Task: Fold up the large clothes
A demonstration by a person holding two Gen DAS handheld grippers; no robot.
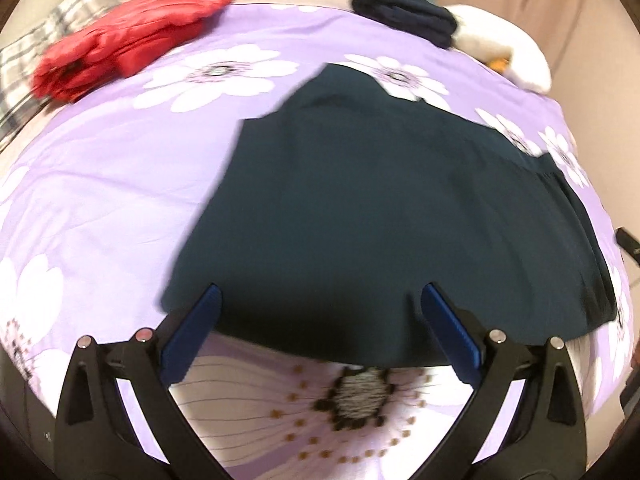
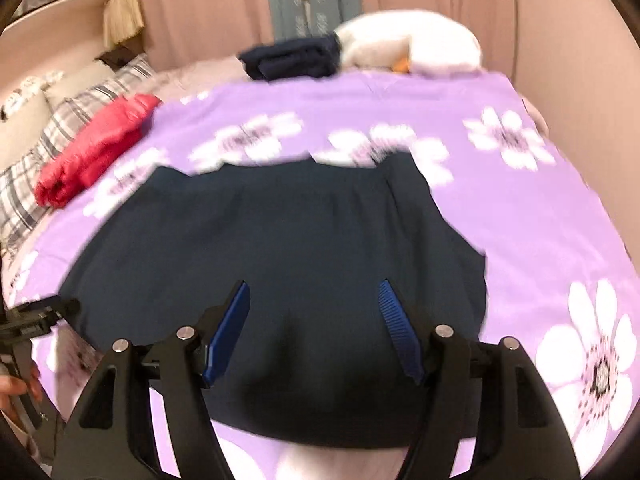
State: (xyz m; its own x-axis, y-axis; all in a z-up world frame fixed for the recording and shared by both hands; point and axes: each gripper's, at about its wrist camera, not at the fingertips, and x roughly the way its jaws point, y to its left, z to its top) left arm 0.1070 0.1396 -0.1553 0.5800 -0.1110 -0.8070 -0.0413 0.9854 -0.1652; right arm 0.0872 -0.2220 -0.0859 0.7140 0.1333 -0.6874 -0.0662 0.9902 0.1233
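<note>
- Left wrist view: the left gripper (image 1: 320, 304) hangs over the near hem of a dark garment (image 1: 380, 208), jaws spread wide, blue pads (image 1: 196, 328) clear of the cloth and gripping nothing.
- Spread flat on a purple floral sheet (image 1: 100, 184), the garment lies in the middle of the bed, its near edge just under the fingertips.
- A red jacket (image 1: 128, 36) sits folded at the far left, partly on a plaid pillow (image 1: 24, 60).
- A navy pile (image 1: 404, 12) rests at the far edge, touching a white plush toy (image 1: 508, 52).
- Right wrist view: the right gripper (image 2: 314, 292) hovers above the same garment (image 2: 280, 240), jaws apart with only cloth showing below them; nothing is pinched between the pads (image 2: 394, 316).
- The sheet (image 2: 520, 220) stretches bare to the garment's right; the jacket (image 2: 96, 148) lies well to its left, the pile (image 2: 292, 58) and toy (image 2: 408, 44) beyond it by the curtains (image 2: 200, 4).
- At the left rim, a hand (image 2: 16, 392) holds the other gripper (image 2: 36, 316), seen only in part.
- Both views are blurred.
</note>
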